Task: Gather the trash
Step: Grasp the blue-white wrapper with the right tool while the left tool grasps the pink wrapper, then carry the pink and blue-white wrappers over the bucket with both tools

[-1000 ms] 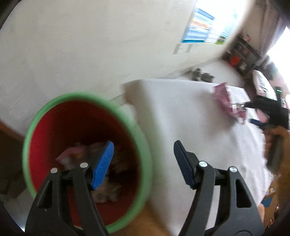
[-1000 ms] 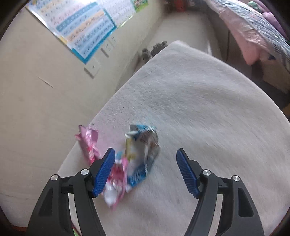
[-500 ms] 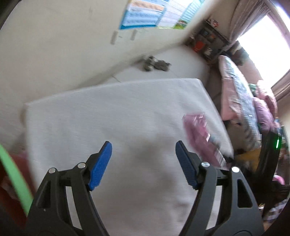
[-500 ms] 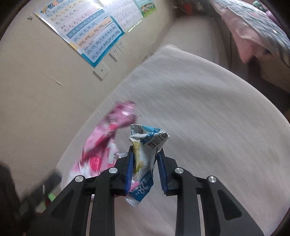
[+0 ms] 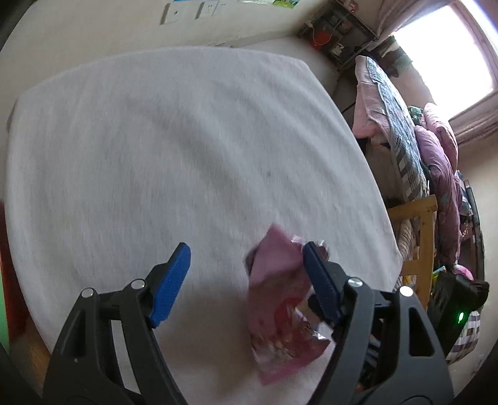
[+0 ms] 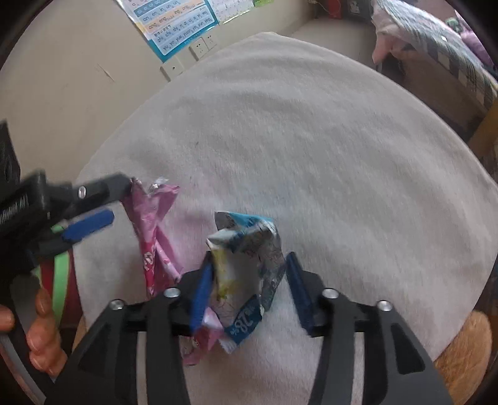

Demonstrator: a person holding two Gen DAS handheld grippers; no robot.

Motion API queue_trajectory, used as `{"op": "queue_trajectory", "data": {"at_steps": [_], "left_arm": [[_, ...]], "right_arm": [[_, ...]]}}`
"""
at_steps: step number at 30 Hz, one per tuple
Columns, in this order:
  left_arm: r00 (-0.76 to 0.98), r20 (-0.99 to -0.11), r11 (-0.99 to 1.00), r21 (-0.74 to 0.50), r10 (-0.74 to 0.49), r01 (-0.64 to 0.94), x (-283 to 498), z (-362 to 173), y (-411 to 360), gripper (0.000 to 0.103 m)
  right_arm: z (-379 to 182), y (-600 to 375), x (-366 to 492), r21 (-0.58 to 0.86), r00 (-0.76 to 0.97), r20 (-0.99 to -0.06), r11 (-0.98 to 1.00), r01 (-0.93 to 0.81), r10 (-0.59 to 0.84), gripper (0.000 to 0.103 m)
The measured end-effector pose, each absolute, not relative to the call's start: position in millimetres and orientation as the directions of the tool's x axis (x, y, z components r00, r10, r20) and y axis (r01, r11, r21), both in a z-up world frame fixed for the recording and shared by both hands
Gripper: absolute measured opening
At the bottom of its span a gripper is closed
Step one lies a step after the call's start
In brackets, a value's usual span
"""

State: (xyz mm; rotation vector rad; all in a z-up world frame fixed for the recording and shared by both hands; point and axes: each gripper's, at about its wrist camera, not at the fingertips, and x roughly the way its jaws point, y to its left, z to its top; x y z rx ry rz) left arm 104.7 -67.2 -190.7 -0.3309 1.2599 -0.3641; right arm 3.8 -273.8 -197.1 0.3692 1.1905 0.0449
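Left wrist view: left gripper (image 5: pixel 244 264) sits low centre, blue pads wide apart, over a white cloth-covered table (image 5: pixel 155 140) that fills most of the frame. A crumpled pink wrapper (image 5: pixel 280 299) lies just inside the right-hand finger, lower centre-right — touching or only beside the pad, cannot tell, edges blurred. Nothing is pinched between the pads. Bedding (image 5: pixel 420 149) piled at right edge, bright window (image 5: pixel 451 56) upper right, wall sockets (image 5: pixel 190 11) along the top. A sliver of red and green at the far left edge, too little to name.

Right wrist view: right gripper (image 6: pixel 246 286) low centre, jaws partly apart, with a crumpled blue-and-white wrapper (image 6: pixel 246 268) standing between them. The left-hand pad presses its side; a gap shows at the right-hand pad, so whether it is truly gripped — cannot tell. A small pink scrap (image 6: pixel 202 342) sticks out beneath it. The same pink wrapper (image 6: pixel 152 227) shows at centre-left on the table (image 6: pixel 311 140), with the left gripper (image 6: pixel 105 205) reaching in from the left edge, one finger tip at the wrapper's top, the blue pad just left of it. Red bin with green rim (image 6: pixel 60 280) peeks at lower left beside the table edge, a hand (image 6: pixel 40 336) in front of it. Poster (image 6: pixel 177 21) on the wall upper left, sockets below it.
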Motion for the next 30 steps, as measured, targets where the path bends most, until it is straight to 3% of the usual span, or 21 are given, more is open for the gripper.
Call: {"op": "queue_trajectory", "data": {"at_steps": [11, 12, 13, 15, 20, 24, 30], "left_arm": [[0.222, -0.883, 0.91, -0.394, -0.413, 0.125, 69.5, -191.5, -83.1, 0.071], [0.217, -0.888, 0.914, -0.382, -0.404, 0.139, 69.1, -193.7, -88.3, 0.064], [0.206, -0.894, 0.915, -0.37, -0.397, 0.159, 69.4, -196.5, -94.2, 0.043], [0.17, -0.904, 0.913, -0.361, -0.393, 0.191, 68.3, -200.5, -99.7, 0.022], [0.23, -0.886, 0.907, -0.349, -0.401, 0.237, 59.7, -180.0, -92.0, 0.019], [0.357, -0.859, 0.918, -0.273, -0.367, 0.287, 54.4, -145.9, -76.7, 0.018], [0.533, -0.789, 0.94, -0.159, -0.305, 0.303, 47.5, -97.9, -50.4, 0.018]], "right_arm": [[-182.2, -292.0, -6.2, 0.338, 0.436, -0.872, 0.917, 0.211, 0.221, 0.048], [-182.1, -291.4, -7.0, 0.337, 0.436, -0.872, 0.917, 0.212, 0.22, 0.048], [-182.0, -290.6, -7.1, 0.336, 0.435, -0.873, 0.917, 0.213, 0.219, 0.048], [-179.2, -292.0, -12.4, 0.334, 0.434, -0.874, 0.918, 0.212, 0.218, 0.048], [-179.1, -291.5, -10.6, 0.327, 0.431, -0.878, 0.919, 0.222, 0.208, 0.049], [-186.2, -283.7, -1.7, 0.295, 0.406, -0.894, 0.93, 0.22, 0.188, 0.058], [-201.0, -274.0, 9.9, 0.3, 0.357, -0.911, 0.928, 0.223, 0.208, 0.055]]}}
